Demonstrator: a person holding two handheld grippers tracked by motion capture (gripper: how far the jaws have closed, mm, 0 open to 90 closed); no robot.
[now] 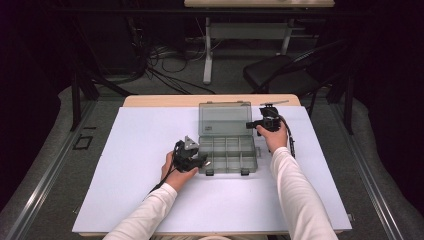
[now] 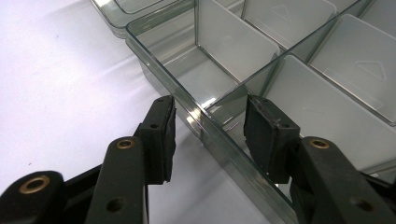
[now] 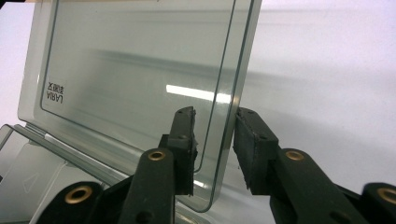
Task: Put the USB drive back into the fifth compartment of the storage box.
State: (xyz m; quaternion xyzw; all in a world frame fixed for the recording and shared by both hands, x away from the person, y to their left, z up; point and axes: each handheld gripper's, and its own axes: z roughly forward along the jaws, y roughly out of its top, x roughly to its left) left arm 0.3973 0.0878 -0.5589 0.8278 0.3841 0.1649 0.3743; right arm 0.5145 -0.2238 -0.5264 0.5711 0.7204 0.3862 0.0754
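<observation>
A clear compartment box point(image 1: 227, 155) sits mid-bench point(image 1: 150, 150), its lid point(image 1: 224, 118) raised. The left claw point(image 2: 208, 135) straddles the box's near-left wall, pads apart. The right claw point(image 3: 215, 140) brackets the lid's edge, seemingly not yet pinching. A black chair point(image 1: 280, 72) stands behind the bench.

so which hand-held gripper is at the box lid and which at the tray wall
The right hand-held gripper straddles the raised clear lid's side edge. The left hand-held gripper straddles the compartment tray's outer wall instead.
</observation>
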